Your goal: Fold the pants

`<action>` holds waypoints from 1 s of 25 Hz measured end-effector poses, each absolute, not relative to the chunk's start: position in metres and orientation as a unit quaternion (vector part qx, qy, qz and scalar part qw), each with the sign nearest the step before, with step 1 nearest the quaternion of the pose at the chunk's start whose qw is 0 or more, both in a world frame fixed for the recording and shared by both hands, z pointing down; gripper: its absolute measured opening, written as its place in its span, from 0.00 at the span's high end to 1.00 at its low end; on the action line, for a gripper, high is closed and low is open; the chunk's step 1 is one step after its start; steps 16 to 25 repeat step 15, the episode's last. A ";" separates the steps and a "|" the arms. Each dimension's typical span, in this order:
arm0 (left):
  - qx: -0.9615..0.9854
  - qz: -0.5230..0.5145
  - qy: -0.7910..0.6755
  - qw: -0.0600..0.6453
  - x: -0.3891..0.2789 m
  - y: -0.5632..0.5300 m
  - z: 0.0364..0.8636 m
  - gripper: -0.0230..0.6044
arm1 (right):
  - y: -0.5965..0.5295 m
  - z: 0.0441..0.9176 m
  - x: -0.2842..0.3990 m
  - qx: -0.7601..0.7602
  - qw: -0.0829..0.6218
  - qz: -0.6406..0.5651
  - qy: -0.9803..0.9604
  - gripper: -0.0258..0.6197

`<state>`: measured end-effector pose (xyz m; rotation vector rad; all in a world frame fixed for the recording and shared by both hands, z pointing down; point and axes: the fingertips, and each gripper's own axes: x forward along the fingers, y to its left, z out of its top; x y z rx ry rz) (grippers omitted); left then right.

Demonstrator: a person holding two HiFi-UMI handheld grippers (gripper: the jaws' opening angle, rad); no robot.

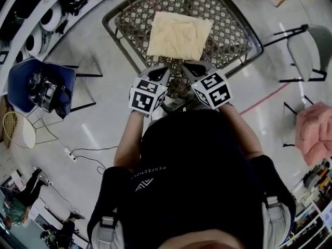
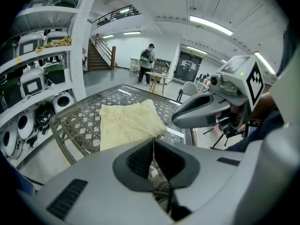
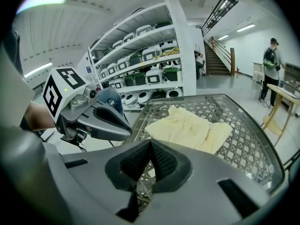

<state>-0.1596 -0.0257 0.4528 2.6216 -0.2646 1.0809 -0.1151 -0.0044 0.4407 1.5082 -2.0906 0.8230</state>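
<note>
Pale yellow pants, already folded into a rough square of stacked layers. Lay flat on the glass top of the lattice table, about mid-top and clear of every edge, somewhat closer to the near edge than to the far one. Showed soft creases and wrinkles across the upper layer. Had uneven sides, with lower layers peeking out along one side in the right gripper view. Ended in a small bunched corner toward the near edge in the left gripper view.
</note>
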 end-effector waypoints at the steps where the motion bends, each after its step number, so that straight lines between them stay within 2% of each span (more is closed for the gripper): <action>1: 0.911 0.375 -0.092 0.146 -0.160 -0.026 0.453 0.94 | -0.004 0.441 -0.115 0.544 0.216 0.298 -0.754 0.91; 25: 0.909 0.379 -0.092 0.149 -0.157 -0.033 0.455 0.94 | -0.008 0.445 -0.115 0.538 0.215 0.309 -0.754 0.91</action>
